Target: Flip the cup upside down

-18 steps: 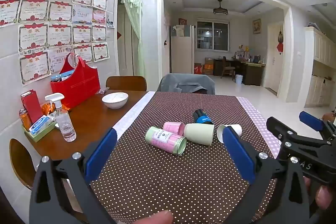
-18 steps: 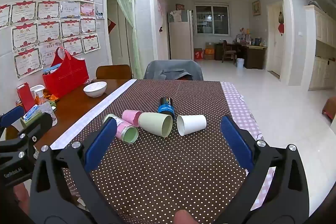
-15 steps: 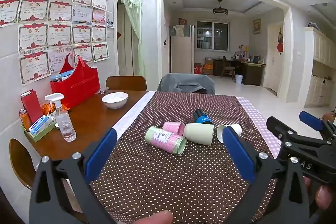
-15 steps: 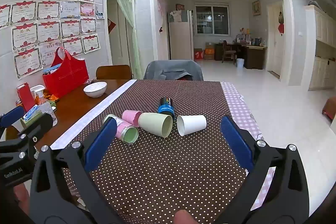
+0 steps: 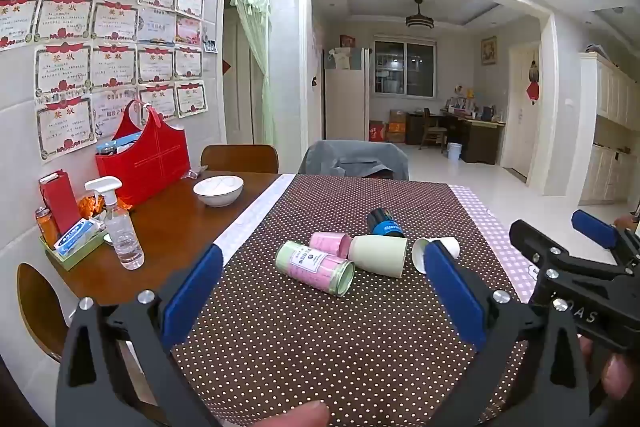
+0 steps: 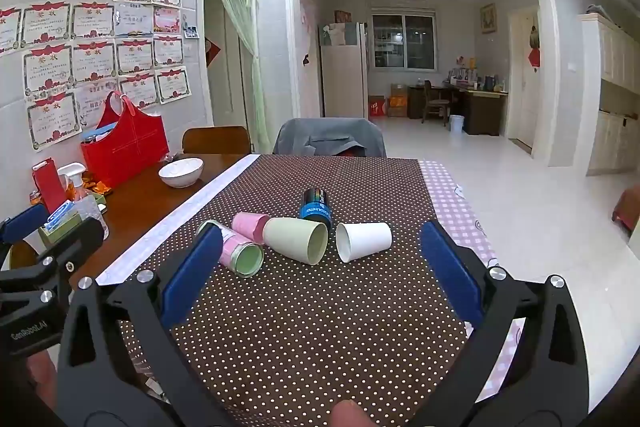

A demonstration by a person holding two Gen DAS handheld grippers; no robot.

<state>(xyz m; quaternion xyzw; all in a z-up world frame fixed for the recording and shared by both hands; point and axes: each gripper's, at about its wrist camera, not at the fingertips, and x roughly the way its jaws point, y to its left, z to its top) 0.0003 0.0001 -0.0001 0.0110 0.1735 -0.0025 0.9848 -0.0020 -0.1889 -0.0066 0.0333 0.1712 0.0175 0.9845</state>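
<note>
Lying on its side mid-tabletop toward the right edge: white paper cup, mouth facing the near-left. Likely light, thin-walled, easily crushed; best pinched gently across the body. Right claw and left claw both spread wide, empty.

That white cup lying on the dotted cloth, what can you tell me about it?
The white cup looks like a plain paper cup with a rolled rim and no print. It lies on its side on the brown polka-dot tablecloth, mouth toward the camera and slightly left, narrower base pointing right. It is the rightmost of the cups, with a small gap to the pale green cup beside it. It looks empty. Neither pair of tongs touches it.
</note>
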